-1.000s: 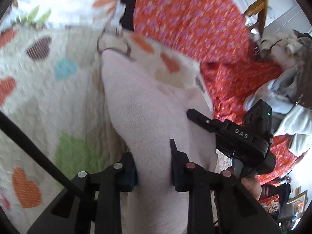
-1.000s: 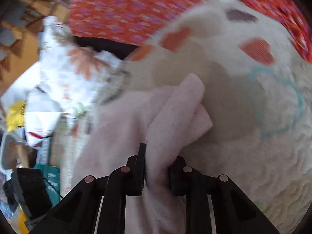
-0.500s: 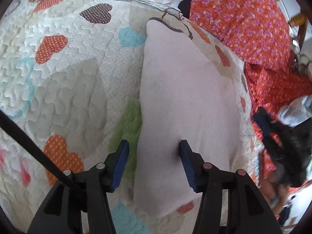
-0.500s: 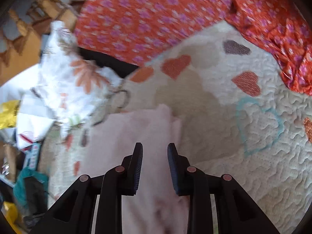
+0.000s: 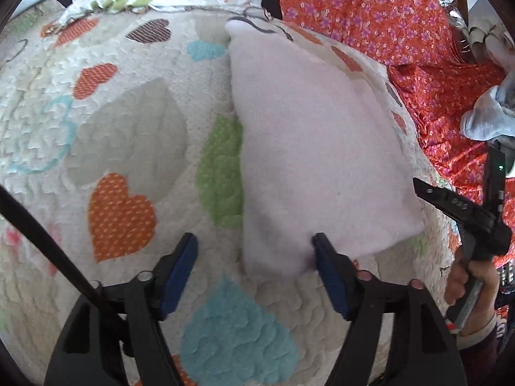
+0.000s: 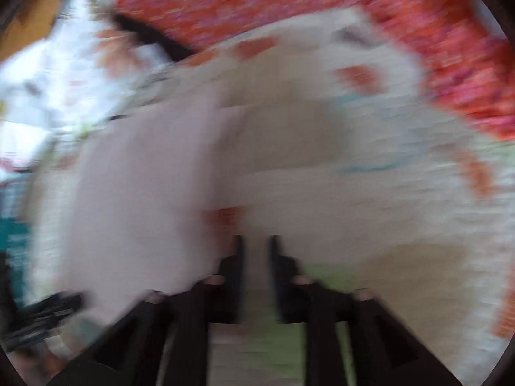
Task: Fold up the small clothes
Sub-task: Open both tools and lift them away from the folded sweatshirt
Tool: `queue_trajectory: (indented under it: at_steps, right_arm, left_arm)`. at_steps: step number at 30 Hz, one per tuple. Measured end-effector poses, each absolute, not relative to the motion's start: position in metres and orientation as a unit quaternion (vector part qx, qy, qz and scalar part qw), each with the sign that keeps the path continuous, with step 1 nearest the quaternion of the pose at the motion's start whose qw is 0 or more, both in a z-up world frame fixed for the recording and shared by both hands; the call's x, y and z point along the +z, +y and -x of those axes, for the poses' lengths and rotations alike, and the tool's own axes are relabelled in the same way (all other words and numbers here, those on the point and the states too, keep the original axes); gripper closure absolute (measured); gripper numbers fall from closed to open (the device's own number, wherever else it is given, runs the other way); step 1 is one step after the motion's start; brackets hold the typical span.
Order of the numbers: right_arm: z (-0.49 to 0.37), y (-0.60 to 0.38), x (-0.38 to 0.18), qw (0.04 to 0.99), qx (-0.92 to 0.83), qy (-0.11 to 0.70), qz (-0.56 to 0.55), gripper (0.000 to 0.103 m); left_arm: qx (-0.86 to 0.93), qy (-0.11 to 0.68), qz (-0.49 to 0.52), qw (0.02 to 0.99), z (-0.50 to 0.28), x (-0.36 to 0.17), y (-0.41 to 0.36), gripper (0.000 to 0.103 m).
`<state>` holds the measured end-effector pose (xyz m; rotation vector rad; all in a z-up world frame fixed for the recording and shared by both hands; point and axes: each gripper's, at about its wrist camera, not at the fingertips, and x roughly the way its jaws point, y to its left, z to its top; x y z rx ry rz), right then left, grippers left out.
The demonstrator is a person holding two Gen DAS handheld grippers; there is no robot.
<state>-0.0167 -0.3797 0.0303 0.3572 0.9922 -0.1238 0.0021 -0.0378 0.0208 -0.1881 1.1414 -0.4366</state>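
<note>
- Now a pale pink knitted garment (image 5: 315, 148) lies flat on a heart-patterned quilt (image 5: 122, 135), filling the centre and upper right of the left wrist view.
- The left gripper (image 5: 254, 263) sits at the bottom centre, its blue-padded fingers (image 5: 178, 270) spread wide and holding nothing; the right pad touches the cloth's near edge.
- The right gripper (image 6: 256, 257), bottom centre of its blurred view, shows a narrow gap and nothing held, with the pink cloth to its left.
- One fold looks laid down; the next move probably calls for regripping an edge.
</note>
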Motion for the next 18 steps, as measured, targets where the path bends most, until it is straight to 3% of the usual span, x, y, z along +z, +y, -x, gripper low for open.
queue_trajectory:
  at_steps: [3, 5, 9, 14, 18]
  right_arm:
    - [0.027, -0.39, 0.044, 0.865, -0.034, 0.446, -0.226, 0.069]
    - [0.035, -0.381, 0.062, 0.883, -0.037, 0.419, -0.206, 0.067]
    - [0.067, -0.349, 0.094, 0.914, -0.037, 0.373, -0.156, 0.055]
    - [0.103, -0.315, 0.126, 0.944, -0.073, 0.31, -0.085, 0.049]
    - [0.128, -0.295, 0.149, 0.962, -0.114, 0.246, -0.038, 0.021]
  left_arm:
    - [-0.199, 0.512, 0.088, 0.831, 0.01, 0.032, -0.028, 0.03]
    - [-0.184, 0.483, 0.074, 0.853, 0.021, 0.044, -0.024, 0.03]
    - [-0.131, 0.39, 0.03, 0.911, 0.053, 0.082, -0.016, 0.029]
    - [0.015, 0.237, 0.005, 0.971, 0.103, 0.127, 0.008, 0.0]
    - [0.06, 0.186, 0.021, 0.98, 0.128, 0.148, 0.025, 0.0]
